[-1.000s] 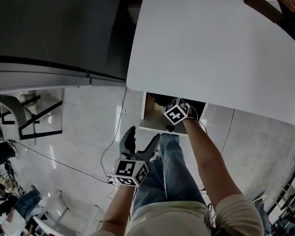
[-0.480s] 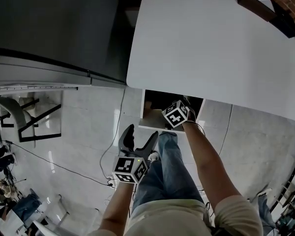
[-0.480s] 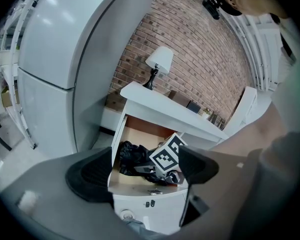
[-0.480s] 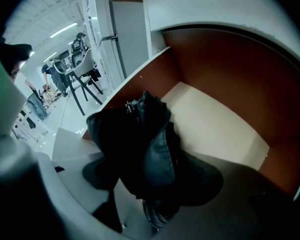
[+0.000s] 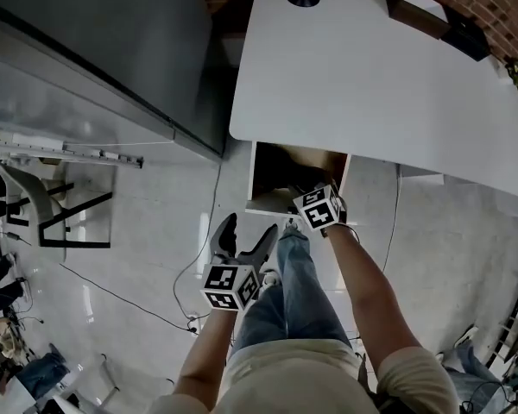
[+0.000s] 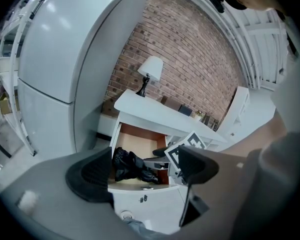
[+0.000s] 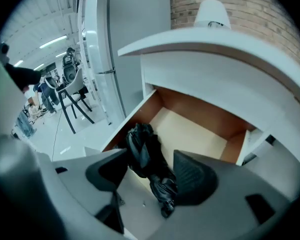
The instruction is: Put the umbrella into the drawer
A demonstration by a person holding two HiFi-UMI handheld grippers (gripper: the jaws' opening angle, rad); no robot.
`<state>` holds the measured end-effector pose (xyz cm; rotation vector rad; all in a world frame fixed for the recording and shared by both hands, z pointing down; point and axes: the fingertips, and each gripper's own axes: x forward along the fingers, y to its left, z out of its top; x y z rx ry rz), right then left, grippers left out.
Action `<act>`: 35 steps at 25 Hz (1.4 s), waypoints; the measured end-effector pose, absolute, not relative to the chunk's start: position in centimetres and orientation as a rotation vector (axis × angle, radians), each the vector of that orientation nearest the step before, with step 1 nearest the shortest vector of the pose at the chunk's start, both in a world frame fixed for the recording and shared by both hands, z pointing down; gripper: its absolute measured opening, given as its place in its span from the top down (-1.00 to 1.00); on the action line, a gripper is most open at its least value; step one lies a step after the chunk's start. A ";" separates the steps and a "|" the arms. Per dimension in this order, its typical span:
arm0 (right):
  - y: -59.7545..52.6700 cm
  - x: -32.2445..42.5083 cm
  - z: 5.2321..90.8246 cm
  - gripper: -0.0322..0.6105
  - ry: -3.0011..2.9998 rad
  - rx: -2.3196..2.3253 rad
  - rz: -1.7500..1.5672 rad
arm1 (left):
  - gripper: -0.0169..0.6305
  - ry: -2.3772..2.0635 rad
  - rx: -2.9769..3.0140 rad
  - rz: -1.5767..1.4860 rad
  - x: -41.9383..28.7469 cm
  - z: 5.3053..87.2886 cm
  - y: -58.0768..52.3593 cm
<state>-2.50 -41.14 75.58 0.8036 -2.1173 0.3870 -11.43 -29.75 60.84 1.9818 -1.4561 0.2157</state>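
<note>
Right gripper (image 7: 149, 171) had risen clear of drawer (image 7: 190, 129), where it reached in a second before. I saw its jaws spread but closing, nothing pinched. Black folded umbrella (image 7: 145, 154) lay released on drawer floor, near one side wall, below white worktop (image 5: 371, 76). Left gripper (image 5: 247, 238) hovered in front, jaws spread, empty. I judged placing done; drawer stood open.
</note>
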 end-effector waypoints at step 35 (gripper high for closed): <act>-13.4 2.0 44.4 0.89 -2.472 1.375 0.288 | 0.82 -1.534 2.203 0.128 -11.8 45.4 -10.8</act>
